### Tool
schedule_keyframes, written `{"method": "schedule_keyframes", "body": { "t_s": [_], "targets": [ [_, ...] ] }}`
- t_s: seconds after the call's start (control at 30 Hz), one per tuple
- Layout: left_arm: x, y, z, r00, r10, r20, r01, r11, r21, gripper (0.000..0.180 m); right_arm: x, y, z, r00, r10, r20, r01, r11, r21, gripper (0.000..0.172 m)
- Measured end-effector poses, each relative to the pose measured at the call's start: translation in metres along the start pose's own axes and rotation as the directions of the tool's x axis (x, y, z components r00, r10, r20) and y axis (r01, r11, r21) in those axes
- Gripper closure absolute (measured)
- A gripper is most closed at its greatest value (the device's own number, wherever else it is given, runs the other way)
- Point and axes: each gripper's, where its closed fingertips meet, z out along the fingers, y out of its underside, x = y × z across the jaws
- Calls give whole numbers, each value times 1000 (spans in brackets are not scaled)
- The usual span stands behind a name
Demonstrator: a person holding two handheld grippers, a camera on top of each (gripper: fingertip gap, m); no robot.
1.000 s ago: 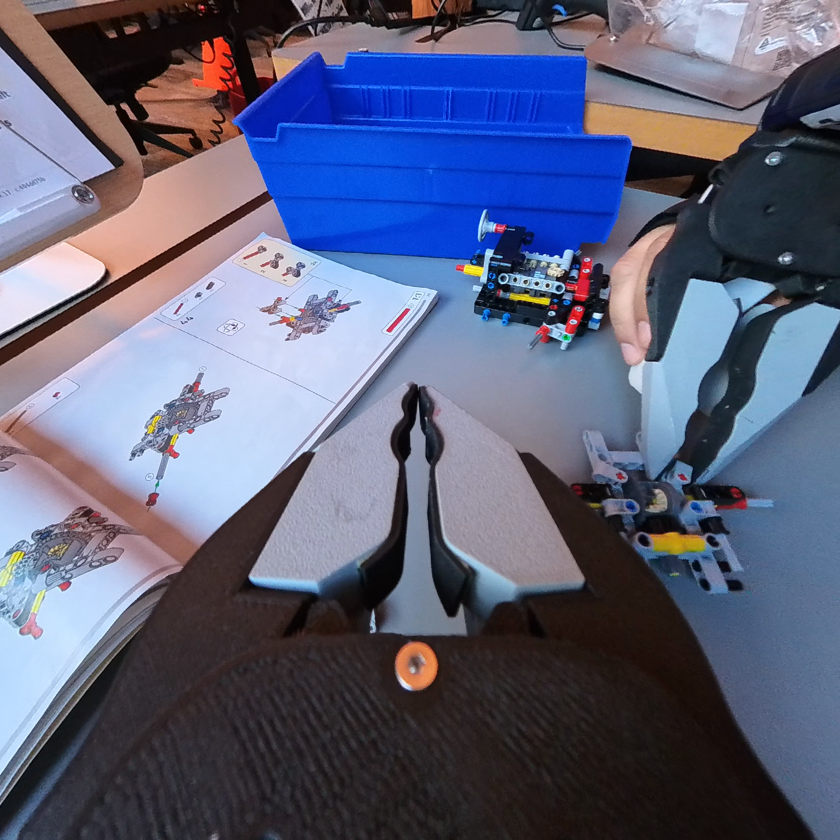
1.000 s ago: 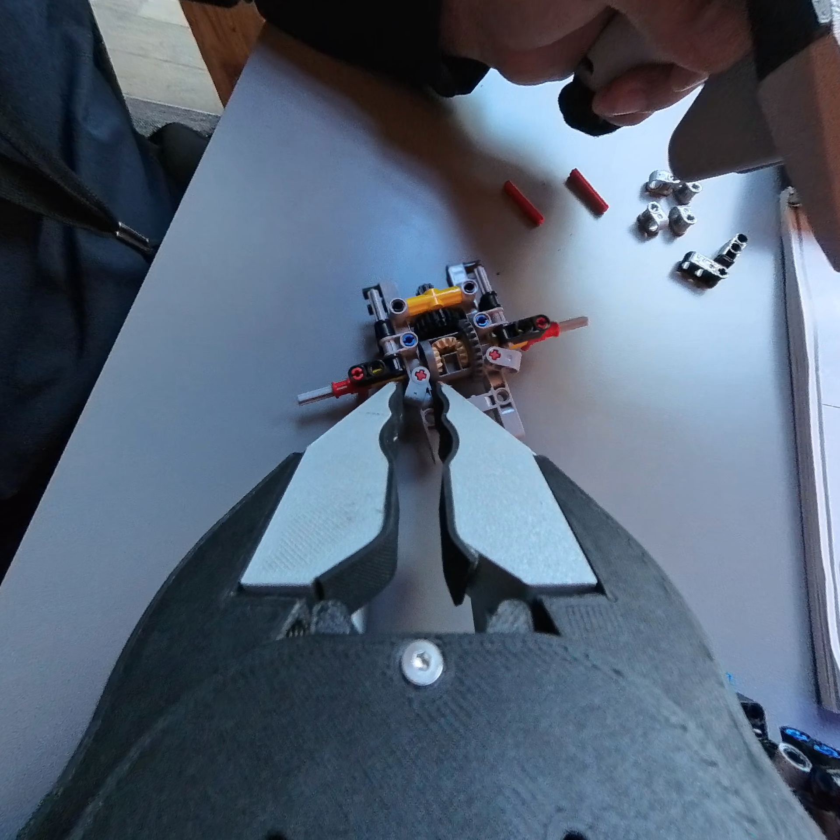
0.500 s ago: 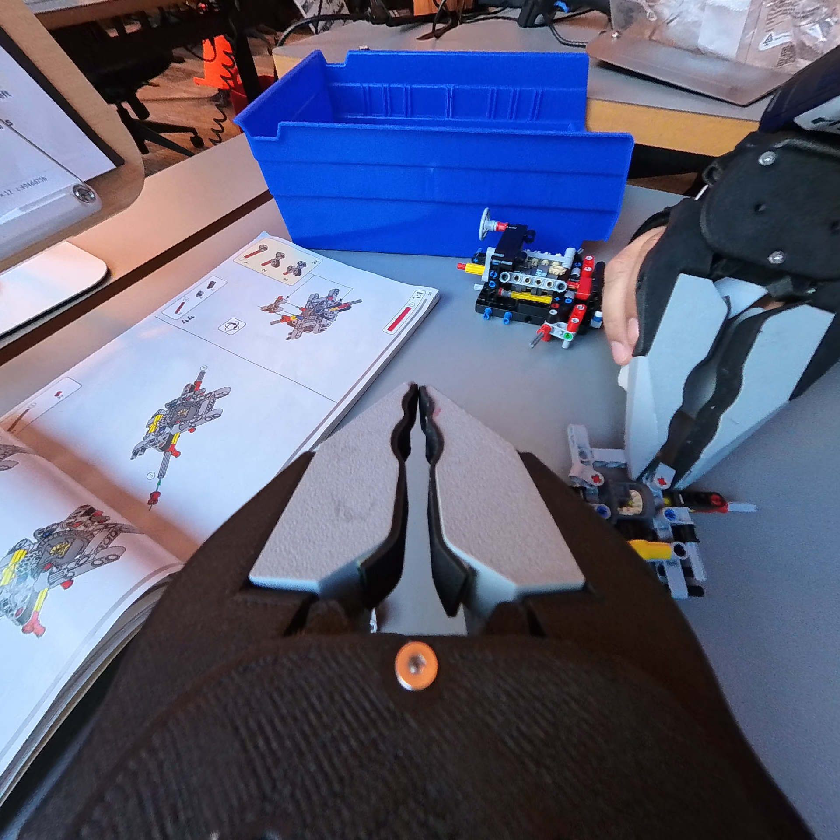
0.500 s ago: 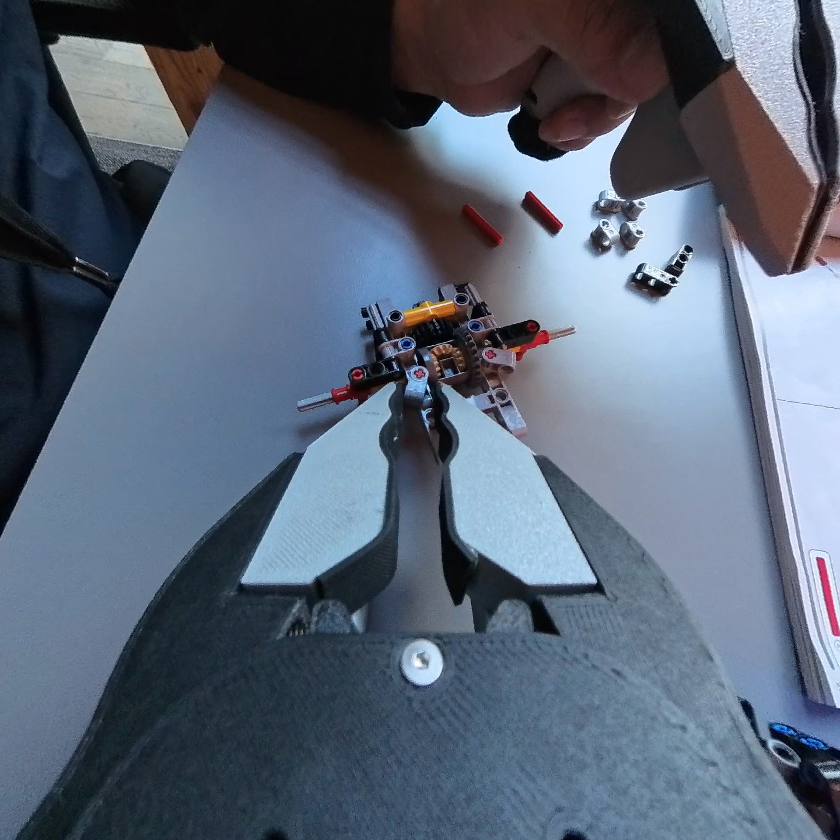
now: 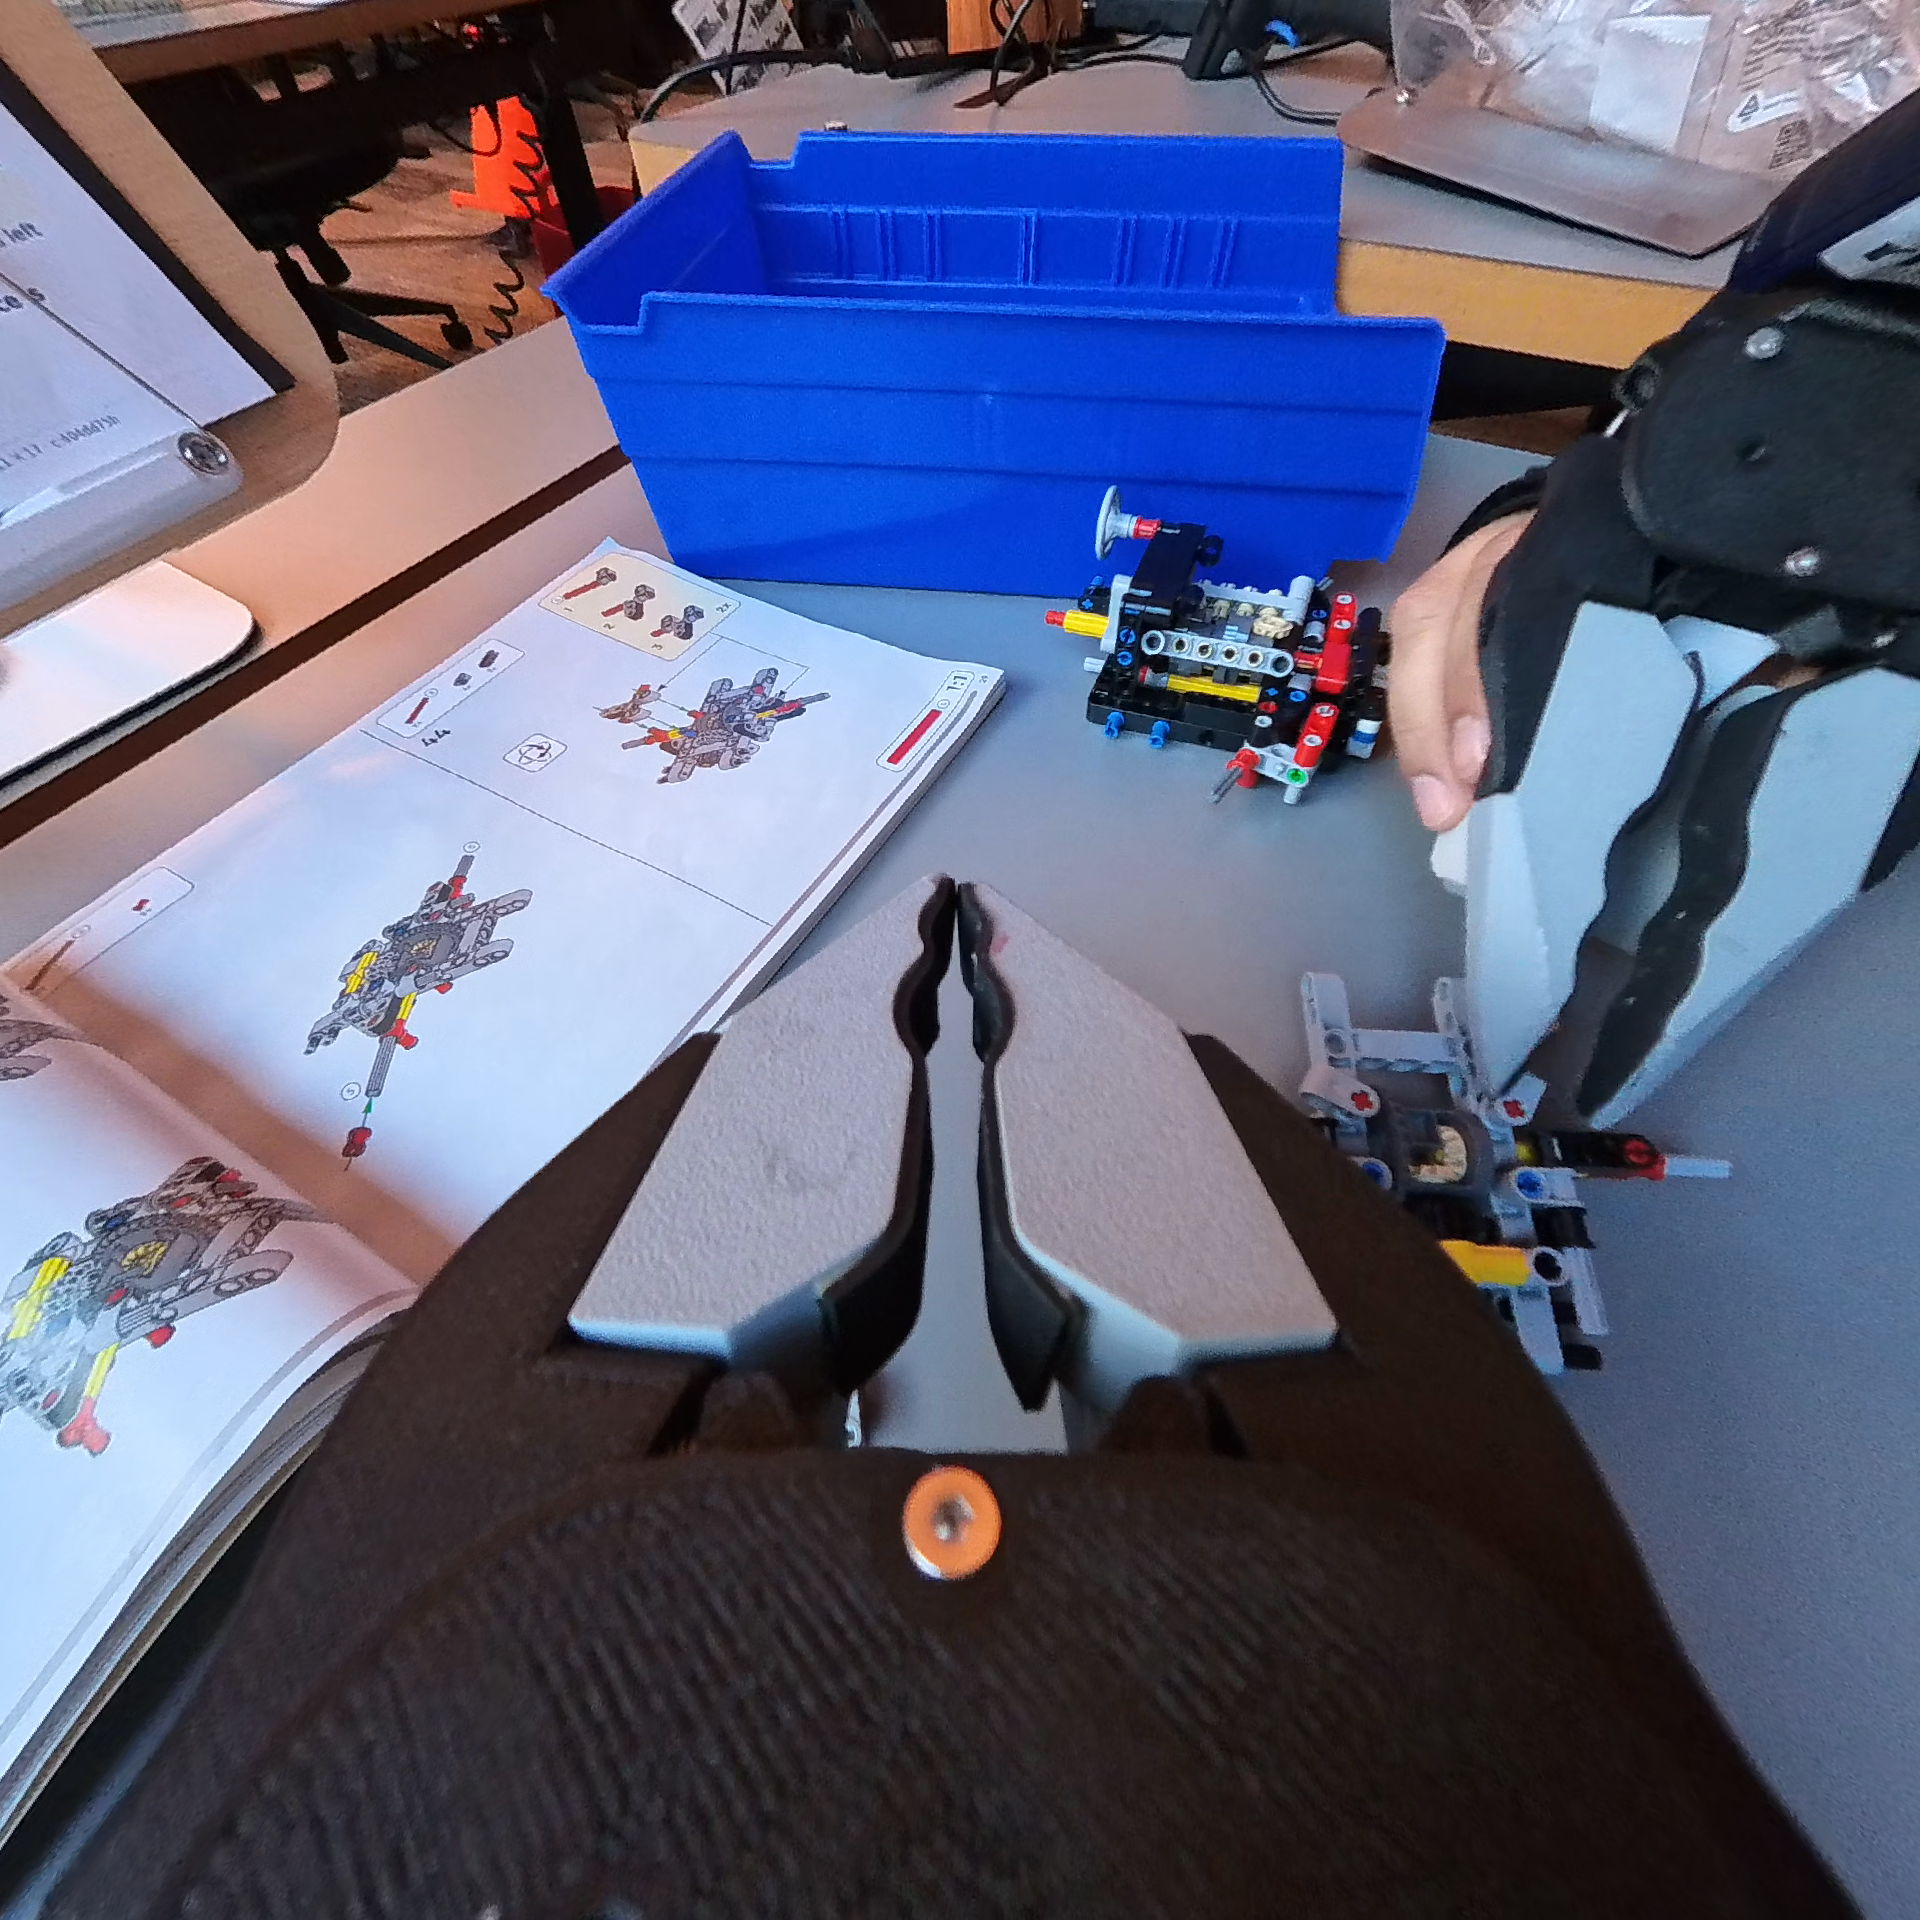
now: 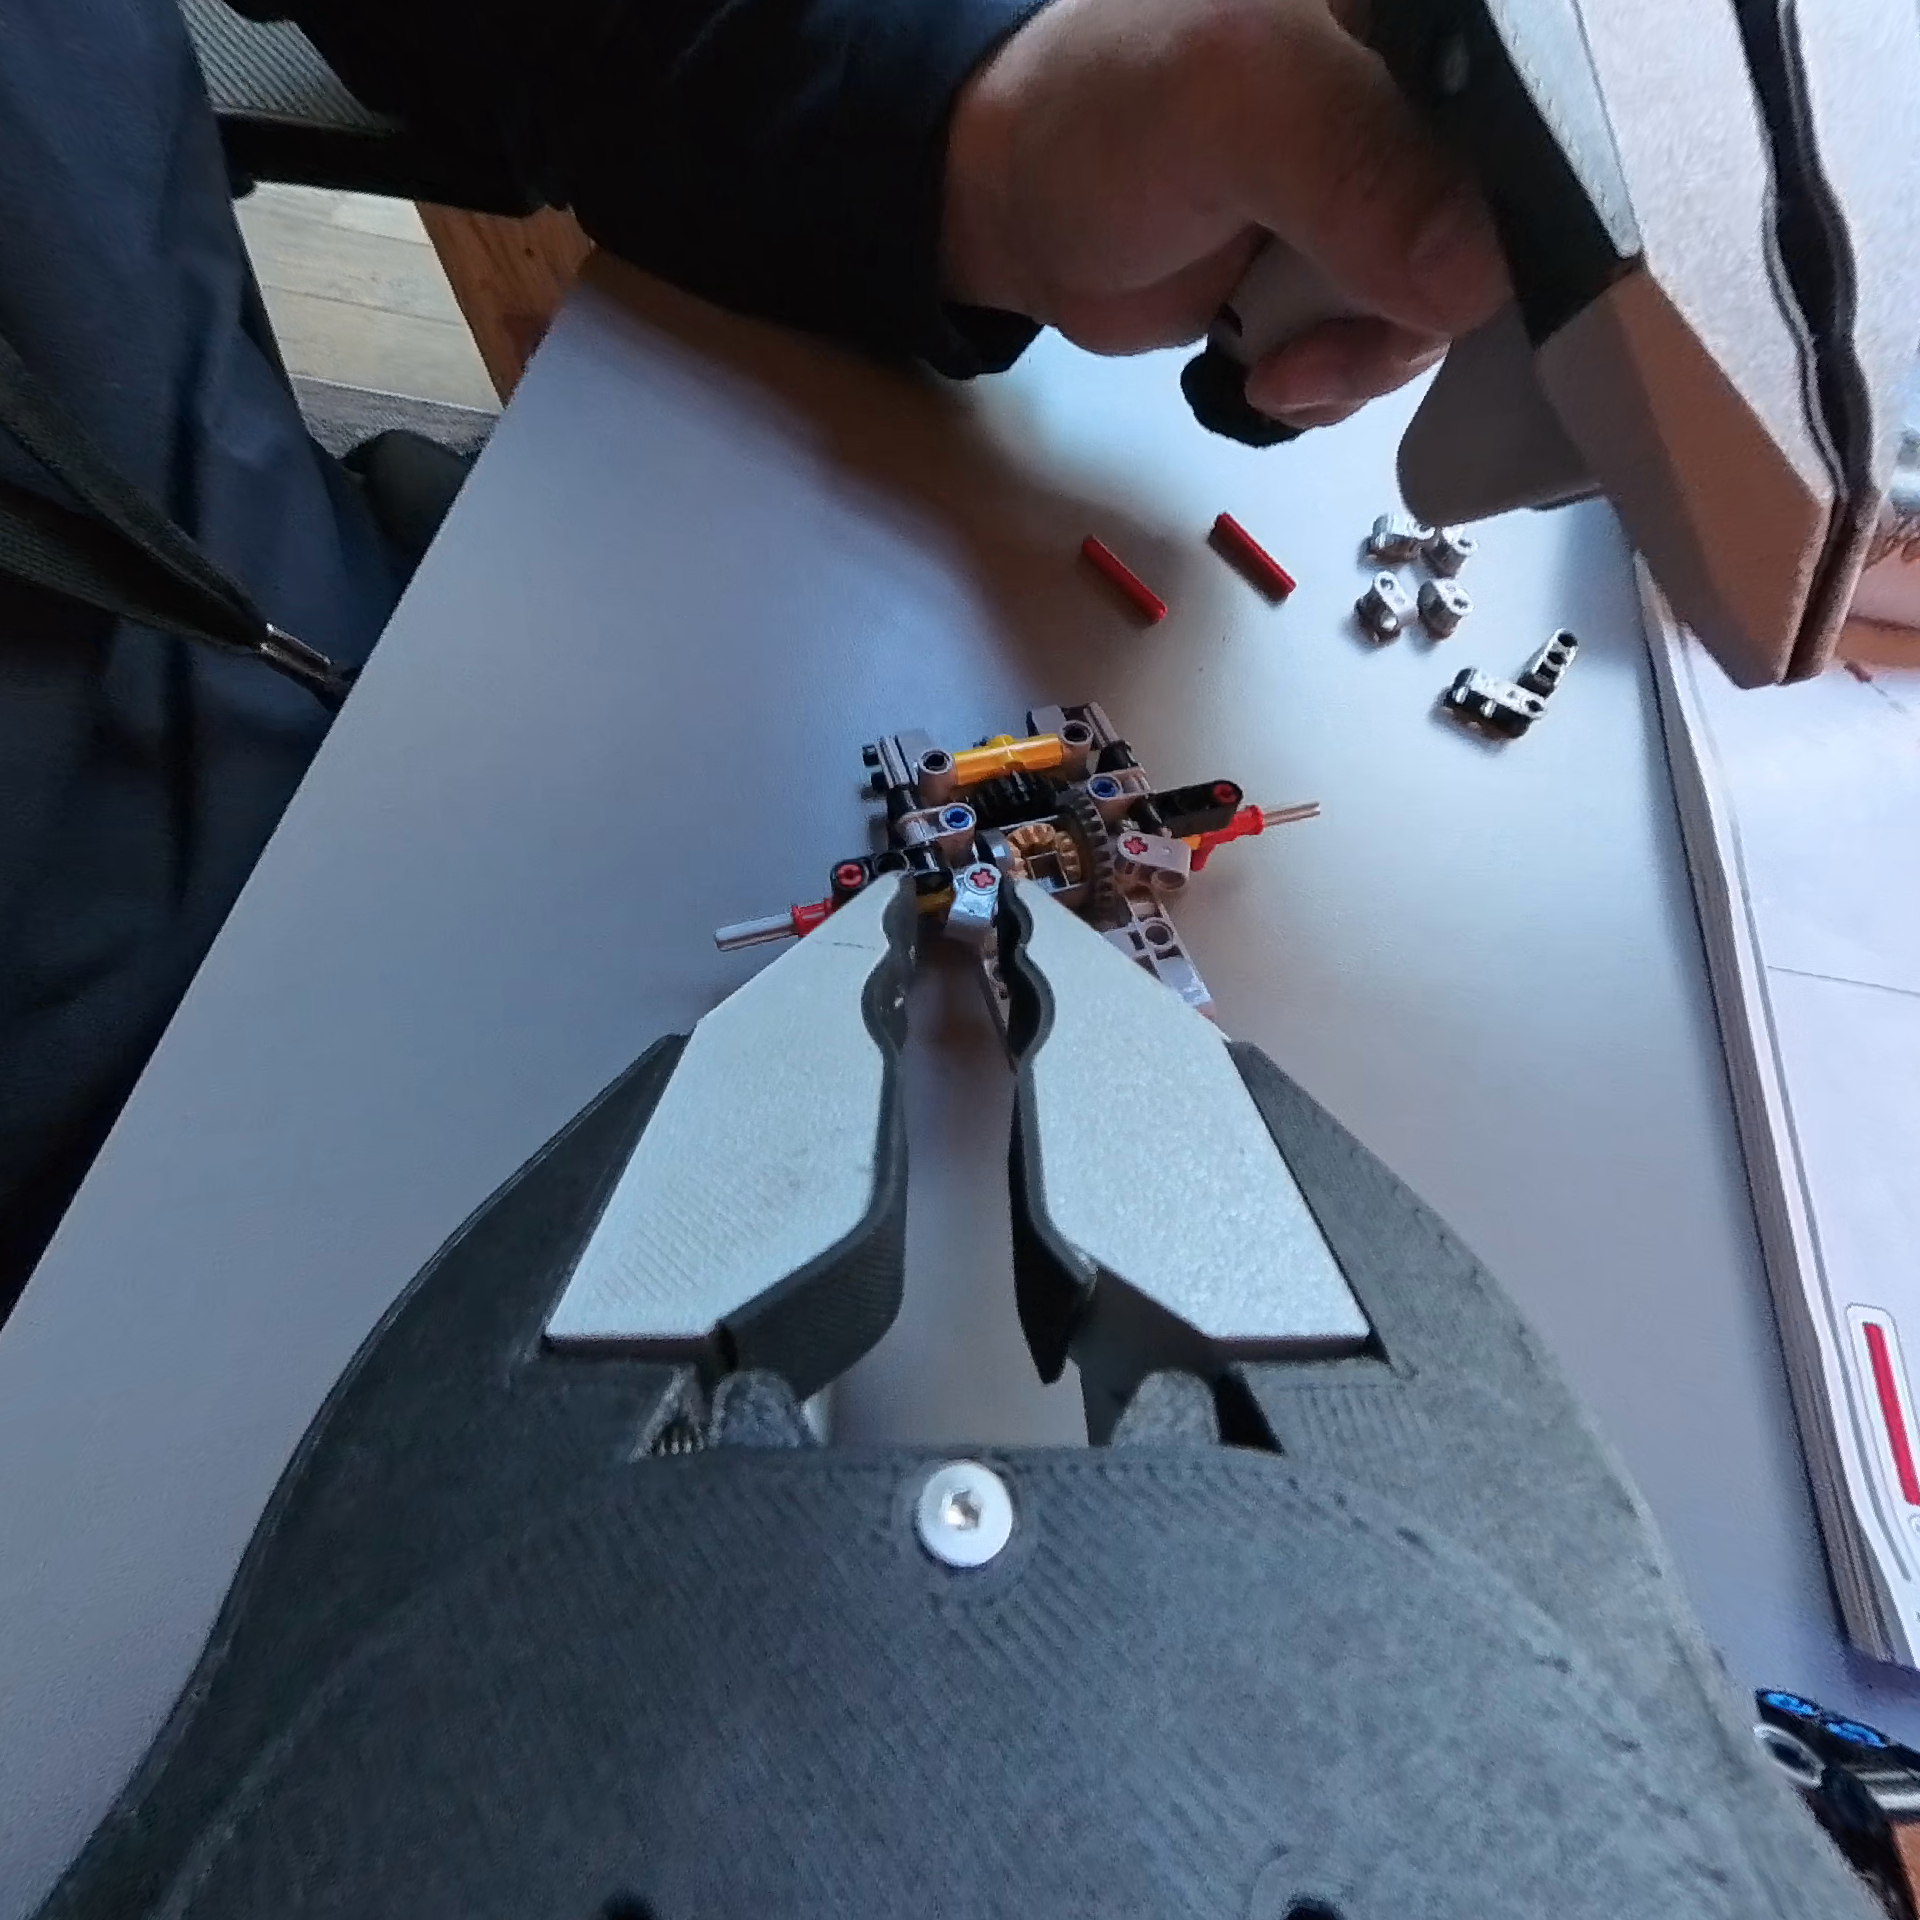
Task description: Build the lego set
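On our grey counter [image 6: 520, 935], our right gripper [image 6: 951, 914] pinched a grey connector on the gear assembly [image 6: 1039, 821], left gripper [image 5: 954, 909] shut empty; twisting might pop it loose.

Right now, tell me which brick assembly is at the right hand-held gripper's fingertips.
The flat gear assembly with the yellow bar, near the table's front; the blockier assembly sits by the blue bin.

Office workspace: desks [image 5: 1507, 281], swivel chairs [image 5: 343, 301], cables [image 5: 1039, 62].

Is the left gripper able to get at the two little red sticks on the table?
Probably yes. The left gripper hangs shut just above the table, and the red sticks lie bare nearby with nothing over them.
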Motion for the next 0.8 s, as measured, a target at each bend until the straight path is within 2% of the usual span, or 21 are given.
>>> {"method": "schedule_keyframes", "body": {
  "t_s": [0.53, 0.8],
  "targets": [
    [0, 0, 0, 1000, -4, -1, 4, 1000, 4, 180, 23, -29, -25, 989, 5, -145, 22, 983, 184, 163],
    [-1, 0, 0, 1000, -5, 0, 5, 1000, 2, 180, 35, -33, -36, 976, 26, -215, 24, 973, 228, 169]
  ]
}}
